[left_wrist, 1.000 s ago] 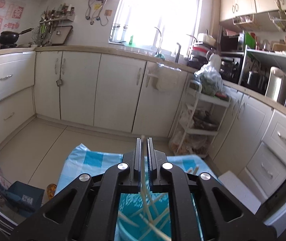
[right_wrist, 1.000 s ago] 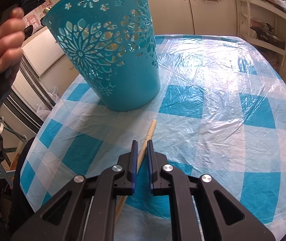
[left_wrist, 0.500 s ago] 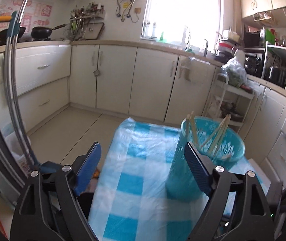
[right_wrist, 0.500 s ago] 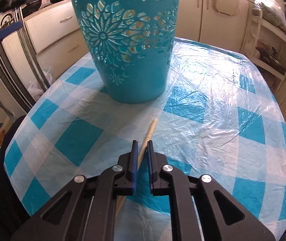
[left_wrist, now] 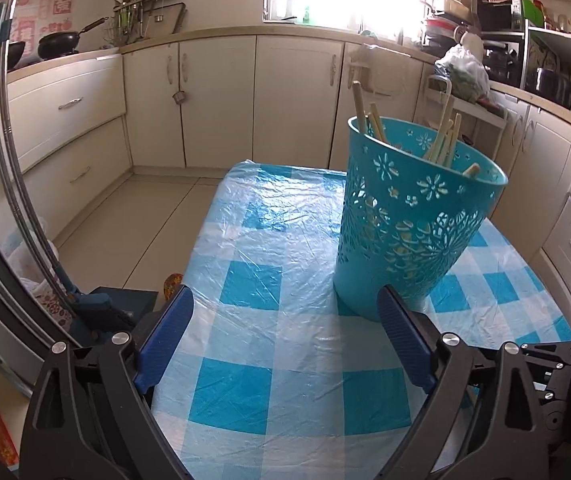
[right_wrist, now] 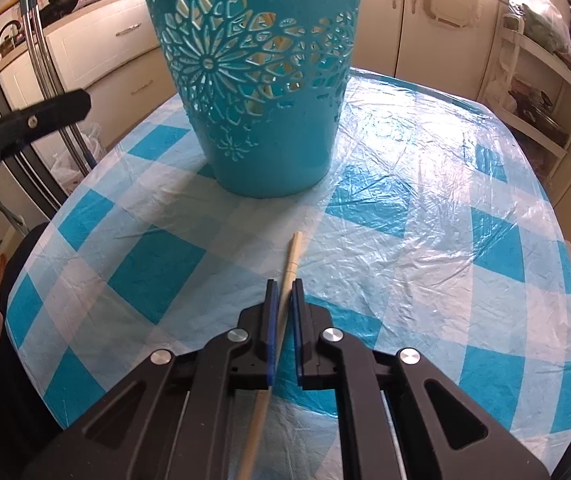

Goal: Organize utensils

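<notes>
Teal perforated plastic basket (right_wrist: 259,92) stands at twelve o'clock on the blue-checked tablecloth (right_wrist: 425,220); left gripper (left_wrist: 285,336) opening wide, nothing between; right gripper (right_wrist: 284,300) pinches a pale wooden chopstick (right_wrist: 294,254) lying before the basket

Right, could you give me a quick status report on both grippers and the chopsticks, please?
Left gripper opening, nothing between its jaws. Right gripper shut on a chopstick over the tablecloth. Teal basket upright, holding chopsticks. Nothing in the way.
</notes>
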The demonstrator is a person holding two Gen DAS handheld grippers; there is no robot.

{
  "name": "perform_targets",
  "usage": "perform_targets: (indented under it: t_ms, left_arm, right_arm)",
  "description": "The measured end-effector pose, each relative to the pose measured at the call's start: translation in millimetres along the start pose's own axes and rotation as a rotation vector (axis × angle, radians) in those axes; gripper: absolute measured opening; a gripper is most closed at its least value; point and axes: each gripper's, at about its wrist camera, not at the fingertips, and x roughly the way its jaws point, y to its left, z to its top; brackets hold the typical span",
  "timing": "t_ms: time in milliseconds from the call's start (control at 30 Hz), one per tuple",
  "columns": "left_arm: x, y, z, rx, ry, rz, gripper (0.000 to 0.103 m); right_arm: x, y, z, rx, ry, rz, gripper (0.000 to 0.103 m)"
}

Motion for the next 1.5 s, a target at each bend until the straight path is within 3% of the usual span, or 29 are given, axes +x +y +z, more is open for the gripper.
perform_targets:
  t_ms: [533, 633, 933, 1233, 1500]
  left_arm:
    - [38, 6, -19, -0.041, 0.133, -0.006, 0.093]
    - [51, 10, -27, -0.061, 0.185, 0.000, 0.093]
    - [54, 17, -29, -0.092, 0.204, -0.019, 0.094]
    - [58, 17, -30, -0.092, 0.218, -0.021, 0.094]
    - [56, 13, -30, -0.079, 0.209, -0.013, 0.094]
  right_arm:
    - [-33, -39, -10, 0.193, -0.075, 0.189, 0.006]
    - [-45, -45, -7, 0.221, -0.111, 0.221, 0.006]
    - [-93, -58, 9, 0.279, -0.288, 0.337, 0.006]
    - [-138, -62, 48, 0.268, -0.445, 0.382, 0.006]
    - [-174, -47, 130, 0.218, -0.697, 0.337, 0.006]
